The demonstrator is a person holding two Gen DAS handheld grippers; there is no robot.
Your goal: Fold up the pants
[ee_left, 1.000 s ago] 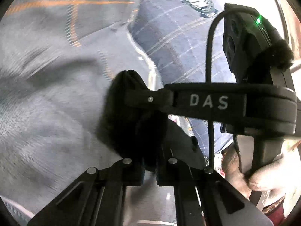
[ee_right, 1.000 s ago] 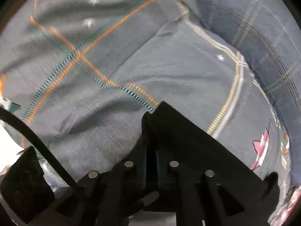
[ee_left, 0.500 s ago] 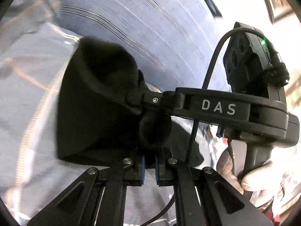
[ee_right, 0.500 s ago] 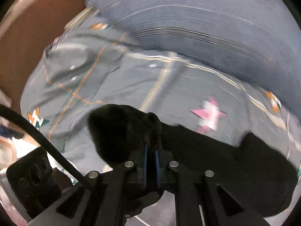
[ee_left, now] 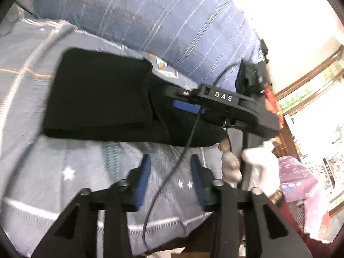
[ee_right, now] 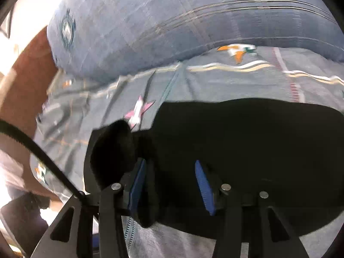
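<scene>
The black pants (ee_left: 101,99) lie folded in a flat rectangle on the grey star-print bedspread (ee_left: 53,172). My left gripper (ee_left: 169,172) is open and empty, just short of the pants' near edge. The right gripper (ee_left: 200,109) shows in the left wrist view over the right end of the pants. In the right wrist view the pants (ee_right: 247,150) fill the lower right. My right gripper (ee_right: 172,178) is open, its blue pads either side of the black cloth, with a raised fold at the left pad.
A big blue striped pillow (ee_left: 161,21) lies behind the pants; it also shows in the right wrist view (ee_right: 172,21). A gloved hand (ee_left: 260,169) holds the right gripper's handle. A wooden bed edge (ee_right: 23,81) is at left. A pink cloth (ee_left: 298,185) lies beyond the bed at right.
Both grippers were shut on the black pants and carrying them; now both have opened and the pants lie folded on the bedspread. The left gripper has drawn back from the cloth.
</scene>
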